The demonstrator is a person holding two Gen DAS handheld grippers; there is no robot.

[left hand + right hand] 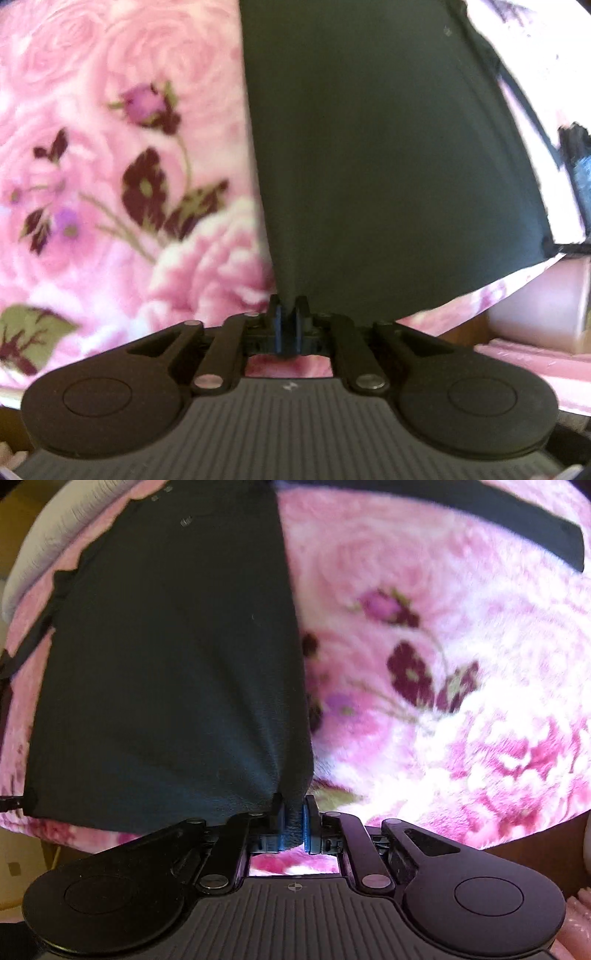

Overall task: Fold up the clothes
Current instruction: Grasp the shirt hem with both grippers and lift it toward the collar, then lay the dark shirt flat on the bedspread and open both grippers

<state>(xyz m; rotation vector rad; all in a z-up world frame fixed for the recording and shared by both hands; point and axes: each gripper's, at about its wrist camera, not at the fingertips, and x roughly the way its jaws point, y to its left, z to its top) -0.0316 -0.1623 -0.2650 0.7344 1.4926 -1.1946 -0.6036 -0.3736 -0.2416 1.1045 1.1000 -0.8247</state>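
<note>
**Both grippers pinch a dark garment, fold under way**

We have the left gripper [290, 314] closed down to a narrow slit on a corner of the dark garment [388, 166], at the lower centre of the left wrist view. The cloth fans from the jaws up to the top of the frame, over a pink floral blanket [110, 166] that fills the left side. In the right wrist view, the right gripper [293, 808] is likewise nearly closed, with a tuck of the same dark fabric bunched between its pads; there the garment fills the left half of the frame and the blanket the right. A dark strip, perhaps a sleeve [498, 513], crosses the upper right, though we cannot tell what it is.

We judge the step to be the carry of a held edge across to make a fold. The next move calls for both hands to travel together, keeping the edge taut and level, then to lay it squarely on the cloth below before we let go.
</note>
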